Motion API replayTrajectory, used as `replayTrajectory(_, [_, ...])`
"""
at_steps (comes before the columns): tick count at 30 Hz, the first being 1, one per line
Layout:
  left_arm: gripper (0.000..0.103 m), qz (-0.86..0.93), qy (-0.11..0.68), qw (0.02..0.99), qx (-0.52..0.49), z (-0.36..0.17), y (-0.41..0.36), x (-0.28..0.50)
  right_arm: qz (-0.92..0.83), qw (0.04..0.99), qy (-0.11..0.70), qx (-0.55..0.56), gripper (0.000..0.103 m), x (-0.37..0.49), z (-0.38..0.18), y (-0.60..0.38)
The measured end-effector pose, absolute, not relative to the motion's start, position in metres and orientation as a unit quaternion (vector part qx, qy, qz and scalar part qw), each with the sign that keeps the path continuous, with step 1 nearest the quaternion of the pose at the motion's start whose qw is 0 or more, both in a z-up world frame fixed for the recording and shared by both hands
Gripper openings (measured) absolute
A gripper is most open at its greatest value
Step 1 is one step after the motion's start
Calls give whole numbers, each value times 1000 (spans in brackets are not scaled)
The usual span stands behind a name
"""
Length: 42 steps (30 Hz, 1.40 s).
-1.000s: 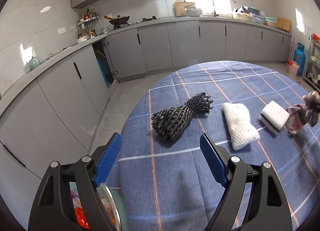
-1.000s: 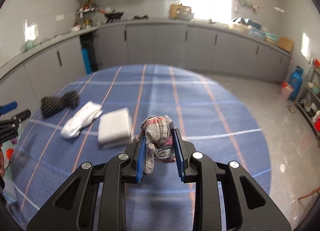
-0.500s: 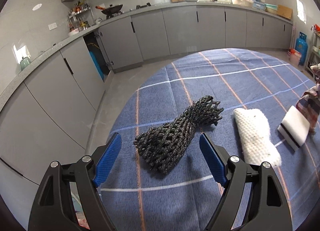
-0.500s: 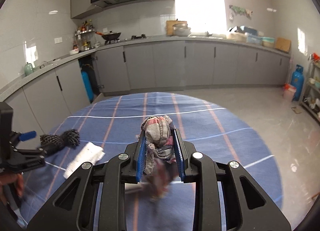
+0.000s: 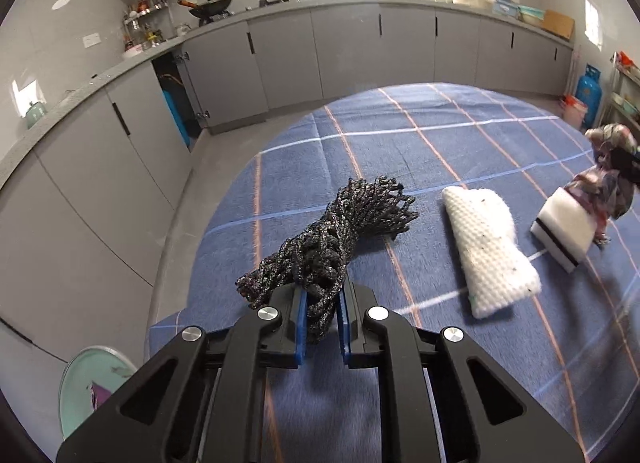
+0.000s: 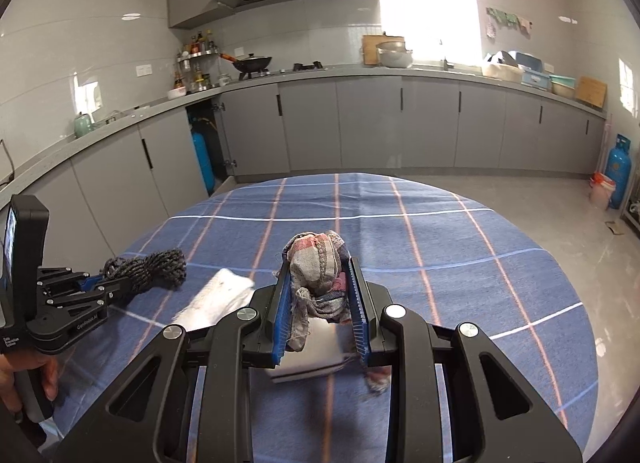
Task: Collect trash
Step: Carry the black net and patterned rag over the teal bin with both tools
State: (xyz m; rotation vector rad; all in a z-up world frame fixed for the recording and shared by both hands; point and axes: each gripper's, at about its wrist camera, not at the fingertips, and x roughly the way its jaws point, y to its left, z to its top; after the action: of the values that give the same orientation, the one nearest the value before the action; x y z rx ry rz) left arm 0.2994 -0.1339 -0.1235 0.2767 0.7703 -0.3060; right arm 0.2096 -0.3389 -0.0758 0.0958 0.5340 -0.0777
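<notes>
My left gripper (image 5: 322, 317) is shut on a black foam net (image 5: 340, 231) lying at the left edge of the blue checked tablecloth (image 5: 460, 135); it also shows in the right wrist view (image 6: 148, 269). My right gripper (image 6: 320, 311) is shut on a crumpled plaid rag (image 6: 318, 263), held just above a white sponge with a black stripe (image 6: 312, 359). A white foam net (image 5: 490, 251) lies between the black net and the sponge (image 5: 560, 231).
A pale green trash bin (image 5: 92, 383) with scraps inside stands on the floor below the table's left edge. Grey kitchen cabinets (image 6: 360, 123) run along the walls. A blue gas cylinder (image 6: 618, 167) stands at the far right.
My left gripper moved forward over the black foam net and closed on it. My right gripper, still holding the rag, shifted left over the white sponge.
</notes>
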Motion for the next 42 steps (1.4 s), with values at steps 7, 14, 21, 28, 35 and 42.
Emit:
replayTrajectory(7, [13, -142, 349, 920, 107, -107, -117, 267, -16, 965, 258, 35, 27, 192, -73, -314])
replayTrajectory(14, [13, -140, 329, 930, 89, -92, -101, 237, 5, 968, 252, 18, 27, 175, -69, -287])
replayTrajectory(21, [13, -132, 315, 937, 76, -81, -82, 208, 28, 969, 246, 7, 27, 158, -68, -260])
replayTrajectory(28, [13, -114, 304, 943, 67, -75, -63, 188, 51, 968, 246, -7, 27, 149, -68, -235])
replayTrajectory(35, [13, -92, 300, 947, 61, -76, -42, 172, 75, 967, 242, -13, 27, 146, -69, -216])
replayTrajectory(42, [13, -71, 297, 951, 50, -74, -20, 160, 100, 965, 241, -21, 27, 148, -70, -195])
